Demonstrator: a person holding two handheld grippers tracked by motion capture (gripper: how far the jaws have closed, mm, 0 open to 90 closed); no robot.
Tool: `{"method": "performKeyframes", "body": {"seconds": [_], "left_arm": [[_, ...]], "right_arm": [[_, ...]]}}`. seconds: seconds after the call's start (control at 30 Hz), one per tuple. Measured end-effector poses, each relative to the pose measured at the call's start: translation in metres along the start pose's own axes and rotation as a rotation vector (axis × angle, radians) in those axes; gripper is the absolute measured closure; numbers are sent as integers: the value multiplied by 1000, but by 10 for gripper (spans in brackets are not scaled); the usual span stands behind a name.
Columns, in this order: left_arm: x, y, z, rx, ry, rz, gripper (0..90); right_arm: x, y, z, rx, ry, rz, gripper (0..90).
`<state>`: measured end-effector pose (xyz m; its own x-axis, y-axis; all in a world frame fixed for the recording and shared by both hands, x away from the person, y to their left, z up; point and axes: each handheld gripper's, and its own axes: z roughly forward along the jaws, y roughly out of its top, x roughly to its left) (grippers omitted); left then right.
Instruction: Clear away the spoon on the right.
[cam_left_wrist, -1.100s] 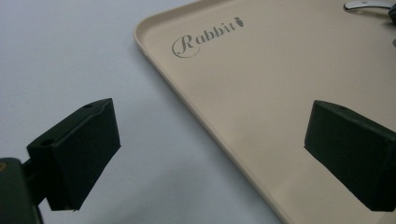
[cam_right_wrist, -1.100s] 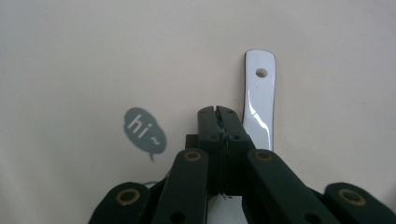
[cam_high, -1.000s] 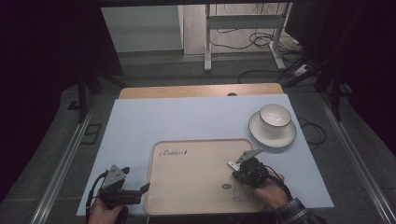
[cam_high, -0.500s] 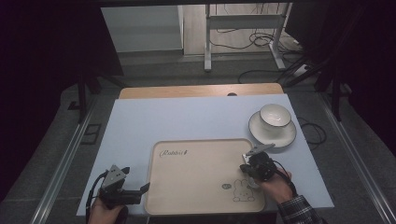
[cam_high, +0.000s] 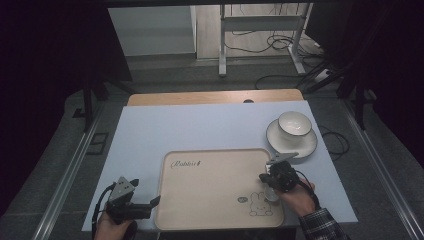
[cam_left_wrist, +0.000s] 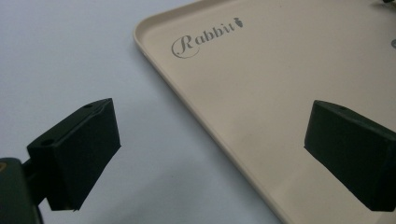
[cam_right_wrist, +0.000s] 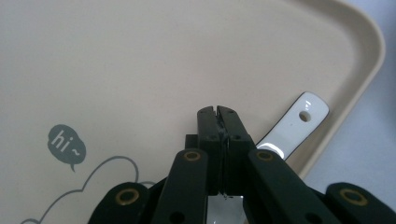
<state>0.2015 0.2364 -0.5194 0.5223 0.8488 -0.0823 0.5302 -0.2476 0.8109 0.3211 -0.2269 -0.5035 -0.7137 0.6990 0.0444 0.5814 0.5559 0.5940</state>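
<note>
Right now our right gripper (cam_right_wrist: 218, 111) has its jaws pressed together, and they seem to pinch the bowl of a white ceramic spoon (cam_right_wrist: 294, 126) down between them, though the contact itself is hidden under the linkage. Its handle sticks out beyond the jaws up and to the right in the right gripper view, long axis slanting toward the rounded corner of the beige tray (cam_right_wrist: 369, 42), with the hole at its tip lying just inside the rim. From above, we see that gripper (cam_high: 274, 177) at the tray's right edge, near the printed rabbit, so the spoon sits on the tray's right side, and our right hand is clearly the nearer one. Our left gripper (cam_left_wrist: 210, 140) has its jaws spread wide with nothing between them, straddling the tray's left rim (cam_left_wrist: 154, 60) over the white table (cam_left_wrist: 60, 51). Farther out, a white cup (cam_high: 294, 124) stands on a saucer (cam_high: 310, 145) just past the tray's far right corner. We count one spoon, one tray, one cup, one saucer, two grippers.
</note>
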Motion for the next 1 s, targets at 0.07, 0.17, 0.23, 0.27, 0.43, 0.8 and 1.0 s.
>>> {"method": "performKeyframes", "body": {"seconds": [0.07,0.17,0.23,0.27,0.43,0.8,1.0], "left_arm": [[0,0,0,0,0,0,32],[0,0,0,0,0,0,32],[0,0,0,0,0,-1,32],[0,0,0,0,0,-1,32],[0,0,0,0,1,0,32],[0,0,0,0,1,1,32],[0,0,0,0,2,1,32]], "right_arm": [[0,0,-2,-7,-1,3,883],[-1,0,-4,-29,-7,-1,878],[-2,1,-9,-52,-10,6,870],[-3,1,-10,-59,-13,7,865],[-9,0,-18,-88,-32,20,859],[-20,-2,-28,-127,-59,40,836],[-21,-3,-31,-134,-67,44,804]]}}
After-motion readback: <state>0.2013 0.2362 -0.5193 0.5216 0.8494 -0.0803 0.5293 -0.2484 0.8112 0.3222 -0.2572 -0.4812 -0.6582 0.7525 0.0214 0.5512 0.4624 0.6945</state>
